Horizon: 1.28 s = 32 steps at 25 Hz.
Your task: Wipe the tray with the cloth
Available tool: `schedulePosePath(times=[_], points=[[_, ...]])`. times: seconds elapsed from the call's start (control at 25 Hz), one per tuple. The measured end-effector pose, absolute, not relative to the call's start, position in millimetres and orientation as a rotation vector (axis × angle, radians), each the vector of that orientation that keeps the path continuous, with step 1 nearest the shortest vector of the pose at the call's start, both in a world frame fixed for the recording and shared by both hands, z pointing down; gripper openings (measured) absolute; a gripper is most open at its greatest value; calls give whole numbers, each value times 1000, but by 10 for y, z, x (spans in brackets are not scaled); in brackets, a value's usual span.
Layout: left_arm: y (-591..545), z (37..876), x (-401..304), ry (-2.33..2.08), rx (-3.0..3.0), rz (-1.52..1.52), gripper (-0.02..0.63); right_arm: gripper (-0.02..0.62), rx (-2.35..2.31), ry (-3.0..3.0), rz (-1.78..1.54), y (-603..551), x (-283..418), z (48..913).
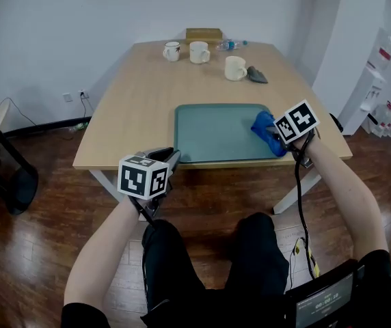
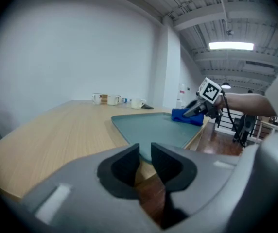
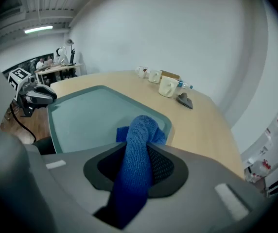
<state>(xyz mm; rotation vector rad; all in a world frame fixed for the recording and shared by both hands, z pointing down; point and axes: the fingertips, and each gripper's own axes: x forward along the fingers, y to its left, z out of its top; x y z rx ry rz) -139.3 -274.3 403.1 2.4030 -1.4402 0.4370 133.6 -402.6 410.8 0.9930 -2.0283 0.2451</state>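
So, your right gripper has its fingers pinched on the cloth. The blue fabric runs as a thick roll straight up between the two pads and fills the gap. Its free end spills out past the fingertips and bunches at the tray's right end, by the near right corner. From the head view the bunch sits partly over the right rim. I cannot tell whether it presses flat on the tray's floor.

Your left gripper hangs just short of the tray's near left corner, off its rim. Its fingers stand a narrow slit apart with nothing between them; only that corner shows through the gap beyond.

The tray lies flat on the table, its near rim close along the table's near edge. Its teal floor is bare from the cloth across to the left rim, so nothing lies in the path there.

Everything else is well beyond the tray's far rim. One mug stands past the far right corner with a small grey lump just beside it. Two more mugs stand farther back, side by side. Behind those, farthest from the tray, are a bottle on its side and a box.
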Motion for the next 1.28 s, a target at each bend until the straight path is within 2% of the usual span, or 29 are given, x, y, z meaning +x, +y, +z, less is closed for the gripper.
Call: schedulePosePath(times=[0.36,0.96,1.28], points=[[-2754,4039,-1384,-1442,2393,436,77,109,926,-2038,210,-3873,895,4184],[-2742,4054,-1362,-1452,2381,438,77,109,594,-2196,112,-3305,-1096,4172],[-2753,4025,-1358,-1445,2383,435,77,109,534,-2269,154,-3265,-1305,4100]])
